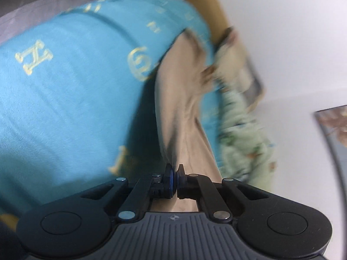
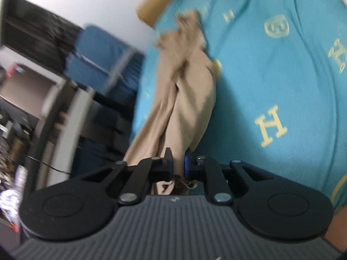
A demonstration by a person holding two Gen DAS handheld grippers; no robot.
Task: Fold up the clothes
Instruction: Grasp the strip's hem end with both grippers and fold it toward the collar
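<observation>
Both grippers are clamped on one beige garment [image 1: 184, 112]; the left gripper [image 1: 175, 181] has its jaws brought together at the bottom of its view, pinching a thin edge of the fabric, and the right gripper [image 2: 178, 169] has its jaws drawn nearly together with a bunched fold of the same fabric squeezed between the blue-edged pads.

Largest in both views is a turquoise blanket [image 1: 71, 99] printed with pale gold letters and emblems; it fills the left half of the left wrist view and the right half of the right wrist view, and the garment lies across it.

From the left gripper the beige cloth runs straight away from the fingertips as a long, creased strip, widening toward the far end, where it meets the blanket's edge; from the right gripper it rises away in two twisted folds, crumpled at the far end, with a loose hem hanging just below the pads.

Just beside the strip in the left wrist view lies a pale green patterned cloth [image 1: 243, 138], blurred; a tan board [image 1: 214, 10] shows beyond the blanket's far edge against a white wall [image 1: 292, 32]; a framed picture [image 1: 334, 127] sits at the right margin.

Left of the blanket in the right wrist view stand a blue chair [image 2: 104, 52] and dark shelving [image 2: 26, 32], both smeared by blur.
</observation>
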